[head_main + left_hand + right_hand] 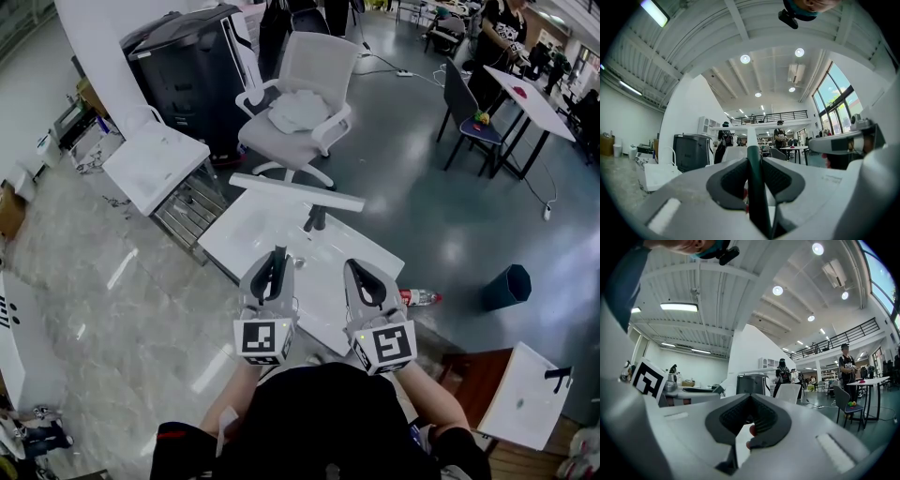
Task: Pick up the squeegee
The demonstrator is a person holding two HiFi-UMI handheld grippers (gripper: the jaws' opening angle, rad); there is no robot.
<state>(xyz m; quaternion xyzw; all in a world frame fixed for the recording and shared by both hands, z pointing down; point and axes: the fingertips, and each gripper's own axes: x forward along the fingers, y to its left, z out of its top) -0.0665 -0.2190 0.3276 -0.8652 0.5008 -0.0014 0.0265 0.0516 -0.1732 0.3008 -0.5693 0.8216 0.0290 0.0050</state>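
The squeegee has a long white blade [295, 190] and a dark neck, and hangs over the white table [246, 234]. In the left gripper view its dark green handle [755, 187] runs straight out between the jaws to the white cross blade [759, 125]. My left gripper [277, 253] [754, 161] is shut on that handle and points level. To its right, my right gripper [354, 265] [751, 399] is shut, holds nothing, and stays apart from the squeegee.
A grey office chair [300, 103] and a black cabinet [187, 75] stand beyond the table. A second white table [155, 164] is at the left. On the floor to the right lie a red-capped bottle [419, 297] and a dark bin [507, 284]. People stand by a far desk [530, 94].
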